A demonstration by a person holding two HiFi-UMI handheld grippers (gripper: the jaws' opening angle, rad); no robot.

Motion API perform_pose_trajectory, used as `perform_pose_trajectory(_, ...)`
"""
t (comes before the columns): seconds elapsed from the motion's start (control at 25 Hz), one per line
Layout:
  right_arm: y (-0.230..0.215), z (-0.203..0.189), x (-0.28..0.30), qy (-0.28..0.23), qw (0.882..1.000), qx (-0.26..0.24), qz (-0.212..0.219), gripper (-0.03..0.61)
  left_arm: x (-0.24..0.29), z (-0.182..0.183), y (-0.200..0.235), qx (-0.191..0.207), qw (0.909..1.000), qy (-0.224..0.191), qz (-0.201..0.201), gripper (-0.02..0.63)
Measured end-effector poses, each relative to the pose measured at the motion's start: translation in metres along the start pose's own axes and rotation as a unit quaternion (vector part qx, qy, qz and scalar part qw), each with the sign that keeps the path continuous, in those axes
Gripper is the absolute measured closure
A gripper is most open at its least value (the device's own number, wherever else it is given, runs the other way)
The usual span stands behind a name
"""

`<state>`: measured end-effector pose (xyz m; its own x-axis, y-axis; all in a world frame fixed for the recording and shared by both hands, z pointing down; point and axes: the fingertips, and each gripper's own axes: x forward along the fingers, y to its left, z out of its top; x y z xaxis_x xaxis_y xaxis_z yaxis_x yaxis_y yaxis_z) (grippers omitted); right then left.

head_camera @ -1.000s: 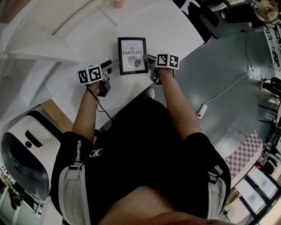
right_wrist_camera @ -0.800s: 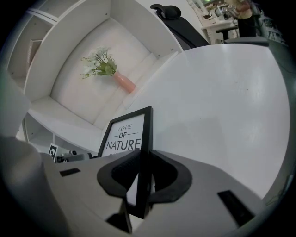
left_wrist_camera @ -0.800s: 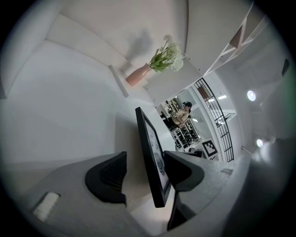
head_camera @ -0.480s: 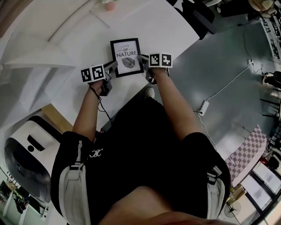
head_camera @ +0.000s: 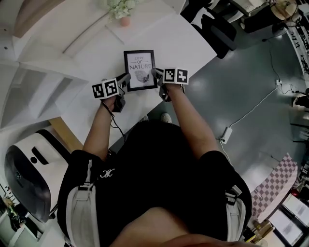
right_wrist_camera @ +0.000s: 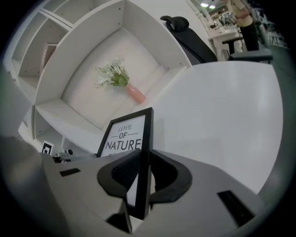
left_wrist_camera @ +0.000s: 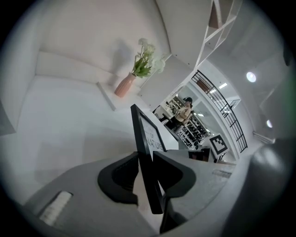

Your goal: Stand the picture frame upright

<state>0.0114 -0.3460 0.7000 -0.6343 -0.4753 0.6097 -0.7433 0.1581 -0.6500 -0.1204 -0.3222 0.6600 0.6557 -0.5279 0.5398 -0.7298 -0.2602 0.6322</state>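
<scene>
My left gripper (head_camera: pixel 124 79) has just been closing its jaws, which pinch the left edge of the picture frame (head_camera: pixel 140 67). My right gripper (head_camera: pixel 156 74) clamps the right edge. Both forearms (head_camera: pixel 99 130) reach forward, grippers angled downward.

A pink vase (head_camera: pixel 125 21) of white flowers (head_camera: pixel 118 7) is shown at the far side of the white table (head_camera: pixel 188 43). A black office chair (head_camera: pixel 212 24) is placed near the table's corner. A power strip (head_camera: pixel 225 134) and a checkered mat (head_camera: pixel 271 176) are laid on the grey floor (head_camera: pixel 241 72).
</scene>
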Motion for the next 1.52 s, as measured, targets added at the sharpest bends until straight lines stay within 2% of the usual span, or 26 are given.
perform_pose_trajectory(0.08,0.009,0.017,-0.015,-0.026,0.999,-0.028,0.008,0.506,-0.005,0.01,-0.016,0.023,0.9996,-0.018,-0.001,0.508)
perform_pose_trajectory(0.16,0.02,0.034,-0.033,-0.054,0.997,-0.061,0.014,0.506,-0.012,0.021,-0.032,0.062,0.9974,-0.037,0.007,0.508)
perform_pose_trajectory(0.28,0.037,0.063,-0.062,-0.102,0.987,-0.119,0.021,0.506,-0.021,0.043,-0.064,0.134,0.9883,-0.071,0.021,0.508)
perform_pose_trajectory(0.4,0.053,0.084,-0.092,-0.158,0.971,-0.179,0.028,0.508,-0.031,0.055,-0.097,0.19,0.975,-0.11,0.037,0.508)
perform_pose_trajectory(0.6,0.085,0.104,-0.139,-0.231,0.933,-0.272,0.04,0.508,-0.051,0.067,-0.135,0.264,0.9474,-0.16,0.085,0.506)
perform_pose_trajectory(0.76,0.106,0.11,-0.151,-0.245,0.92,-0.298,0.07,0.508,-0.073,0.072,-0.149,0.297,0.927,-0.189,0.13,0.503)
perform_pose_trajectory(0.84,0.116,0.109,-0.149,-0.239,0.916,-0.31,0.085,0.508,-0.084,0.071,-0.15,0.298,0.9193,-0.204,0.157,0.503)
perform_pose_trajectory(1.08,0.163,0.077,-0.129,-0.203,0.901,-0.354,0.147,0.509,-0.137,0.045,-0.134,0.268,0.9038,-0.236,0.236,0.503)
perform_pose_trajectory(1.32,0.234,0.02,-0.086,-0.144,0.88,-0.388,0.232,0.509,-0.216,0.004,-0.095,0.212,0.8825,-0.259,0.33,0.503)
perform_pose_trajectory(1.52,0.277,-0.021,-0.063,-0.117,0.868,-0.405,0.264,0.509,-0.264,-0.02,-0.066,0.184,0.8712,-0.267,0.369,0.503)
